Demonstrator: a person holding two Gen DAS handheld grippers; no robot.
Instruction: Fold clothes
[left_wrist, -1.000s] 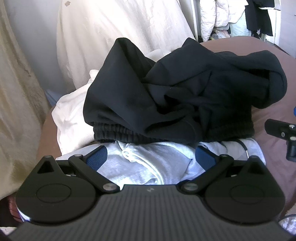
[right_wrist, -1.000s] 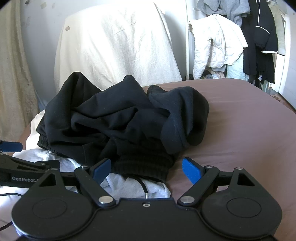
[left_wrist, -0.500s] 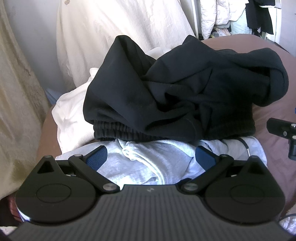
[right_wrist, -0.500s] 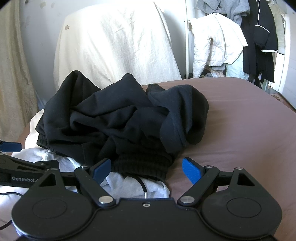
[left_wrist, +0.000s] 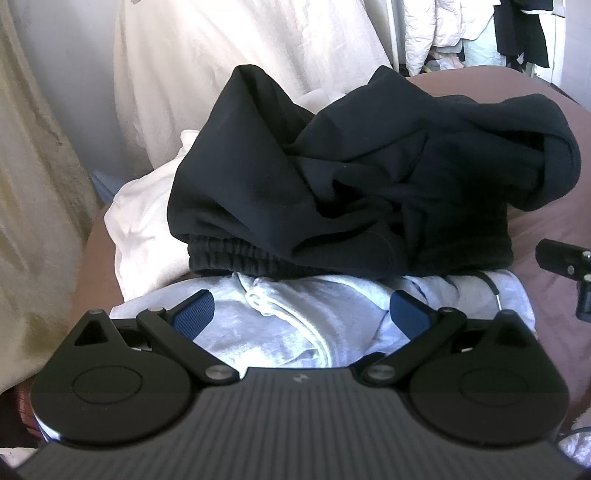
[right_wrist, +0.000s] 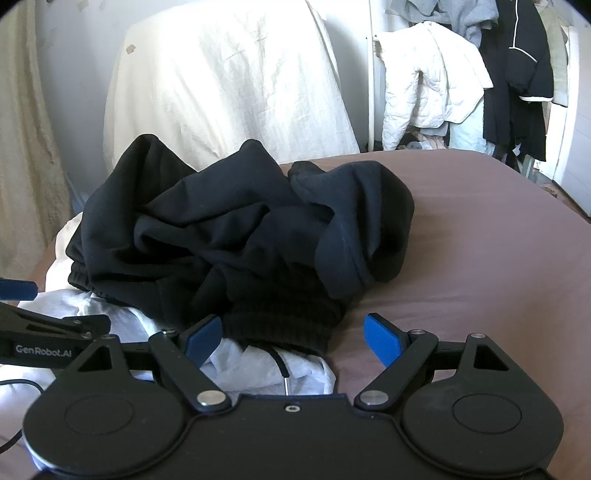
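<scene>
A crumpled black fleece garment (left_wrist: 369, 184) with a ribbed elastic hem lies heaped at 12 o'clock on the mauve-brown bed (right_wrist: 480, 258), resting on top of a light grey drawstring sweatshirt (left_wrist: 295, 325) and a white cloth (left_wrist: 144, 221) at 9 o'clock. The left hand-held gripper (left_wrist: 301, 314) hovers over the grey sweatshirt with its blue-padded fingers spread wide, pinching nothing. The right hand-held gripper (right_wrist: 293, 334) is also spread wide and empty, its left pad near the black hem, its right pad over bare bed. A cream draped sheet (right_wrist: 221, 85) stands behind at 12 o'clock; hanging coats (right_wrist: 461, 81) fill 2 o'clock.
</scene>
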